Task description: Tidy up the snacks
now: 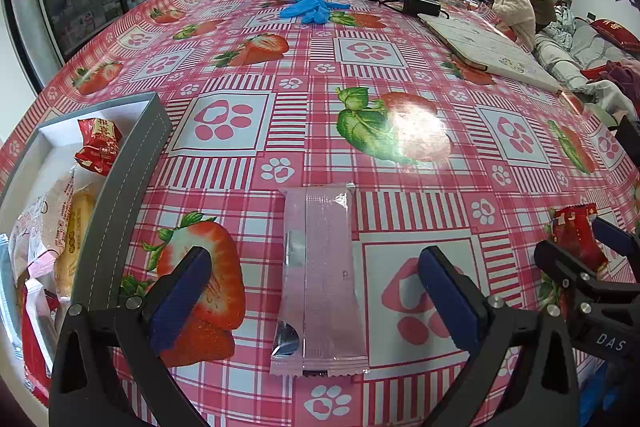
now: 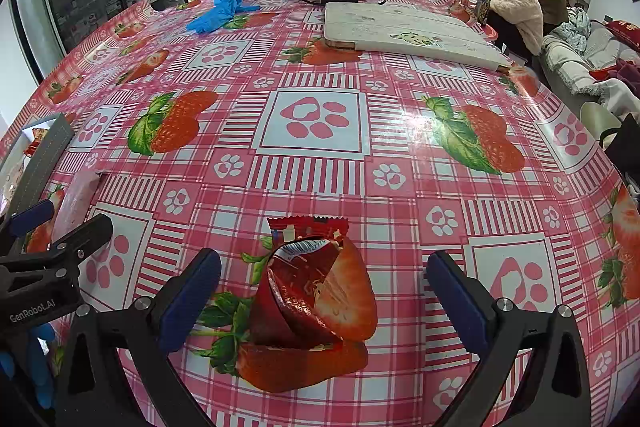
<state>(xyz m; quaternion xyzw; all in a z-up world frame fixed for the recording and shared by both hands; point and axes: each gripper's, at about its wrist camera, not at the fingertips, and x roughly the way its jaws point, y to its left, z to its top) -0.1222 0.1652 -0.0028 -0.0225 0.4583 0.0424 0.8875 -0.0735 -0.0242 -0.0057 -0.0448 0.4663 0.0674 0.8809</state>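
A pink snack packet [image 1: 318,279] lies flat on the strawberry-print tablecloth [image 1: 312,115] at lower centre of the left wrist view, between the spread fingers of the left gripper [image 1: 316,291], untouched by either pad. At that frame's left edge a grey-walled box [image 1: 120,199] holds wrapped snacks, its near wall just beside the packet. In the right wrist view, a red snack packet [image 2: 312,287] sits crumpled at lower centre, between the wide-open fingers of the right gripper [image 2: 324,295]. Bare cloth stretches beyond both packets toward the blue gloves [image 1: 308,3] and white board [image 2: 404,27].
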